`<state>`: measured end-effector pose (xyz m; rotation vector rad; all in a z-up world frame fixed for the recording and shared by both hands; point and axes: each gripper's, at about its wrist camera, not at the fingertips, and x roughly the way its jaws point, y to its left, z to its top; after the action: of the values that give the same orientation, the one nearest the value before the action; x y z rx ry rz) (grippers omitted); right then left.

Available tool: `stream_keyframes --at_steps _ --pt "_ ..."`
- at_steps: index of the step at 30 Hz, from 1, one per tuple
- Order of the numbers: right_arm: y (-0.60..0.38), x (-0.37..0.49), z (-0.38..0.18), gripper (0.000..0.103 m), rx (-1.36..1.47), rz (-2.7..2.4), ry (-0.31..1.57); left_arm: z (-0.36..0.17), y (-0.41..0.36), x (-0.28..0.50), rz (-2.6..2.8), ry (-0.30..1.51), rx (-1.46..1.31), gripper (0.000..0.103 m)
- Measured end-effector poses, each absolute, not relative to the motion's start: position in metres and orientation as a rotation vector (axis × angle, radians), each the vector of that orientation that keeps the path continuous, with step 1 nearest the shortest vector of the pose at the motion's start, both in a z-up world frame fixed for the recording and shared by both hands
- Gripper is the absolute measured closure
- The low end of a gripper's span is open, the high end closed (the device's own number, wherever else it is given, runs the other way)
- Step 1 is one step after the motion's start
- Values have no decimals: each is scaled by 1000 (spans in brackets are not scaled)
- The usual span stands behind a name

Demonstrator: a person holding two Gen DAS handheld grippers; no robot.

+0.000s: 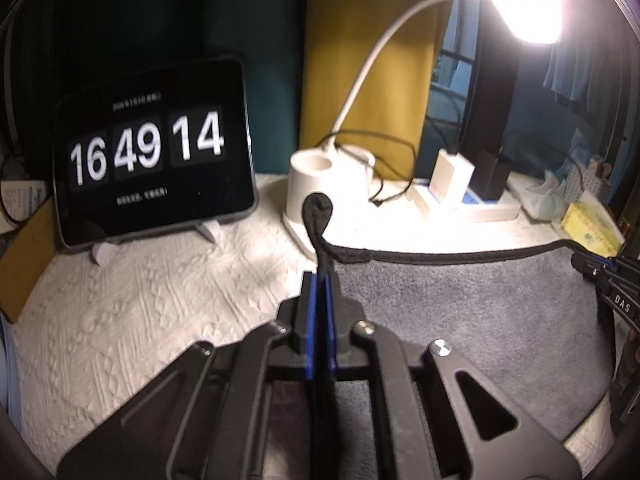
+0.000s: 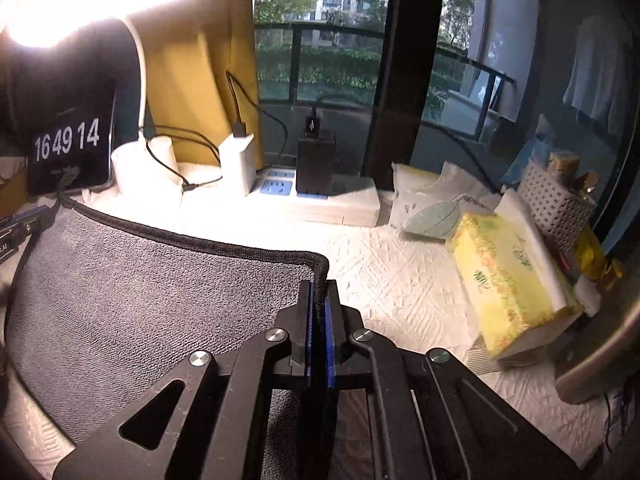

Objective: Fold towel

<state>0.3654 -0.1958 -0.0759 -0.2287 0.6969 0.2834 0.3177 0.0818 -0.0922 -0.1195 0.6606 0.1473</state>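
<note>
The towel [image 1: 460, 304] is grey with a black stitched border. It is held up and stretched between my two grippers above the white textured table cover. My left gripper [image 1: 320, 280] is shut on the towel's left edge; its black hanging loop [image 1: 318, 206] sticks up past the fingertips. My right gripper [image 2: 319, 286] is shut on the towel's right corner; the towel [image 2: 140, 280] spreads away to the left. The right gripper also shows at the right edge of the left wrist view [image 1: 592, 270], and the left gripper at the left edge of the right wrist view [image 2: 24, 226].
A tablet clock [image 1: 154, 156] stands at the back left. A white desk lamp base [image 1: 316, 184] with a lit head, chargers on a power strip [image 2: 280, 188], a yellow tissue pack [image 2: 508, 280] and a white basket [image 2: 556, 204] line the back and right.
</note>
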Motion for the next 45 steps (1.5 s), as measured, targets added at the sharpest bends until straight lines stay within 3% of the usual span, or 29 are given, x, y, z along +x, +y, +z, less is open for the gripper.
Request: stream_keyframes --at_steps 16,29,32,36,42,45 --pt "-192 392 -112 98 -228 285 844 -127 84 348 137 860 -141 98" --pt "-190 393 -114 97 -246 278 860 -128 79 353 153 880 -116 95" --pt "-191 393 -113 93 -243 272 864 -124 81 350 157 880 -135 92" --pt "-192 388 -106 65 -243 259 849 -112 82 343 170 854 -135 88" --pt "-193 375 -90 64 -234 250 823 -96 83 328 169 820 -143 82" --pt "-194 366 -84 64 -233 248 813 -90 85 318 169 808 -155 74"
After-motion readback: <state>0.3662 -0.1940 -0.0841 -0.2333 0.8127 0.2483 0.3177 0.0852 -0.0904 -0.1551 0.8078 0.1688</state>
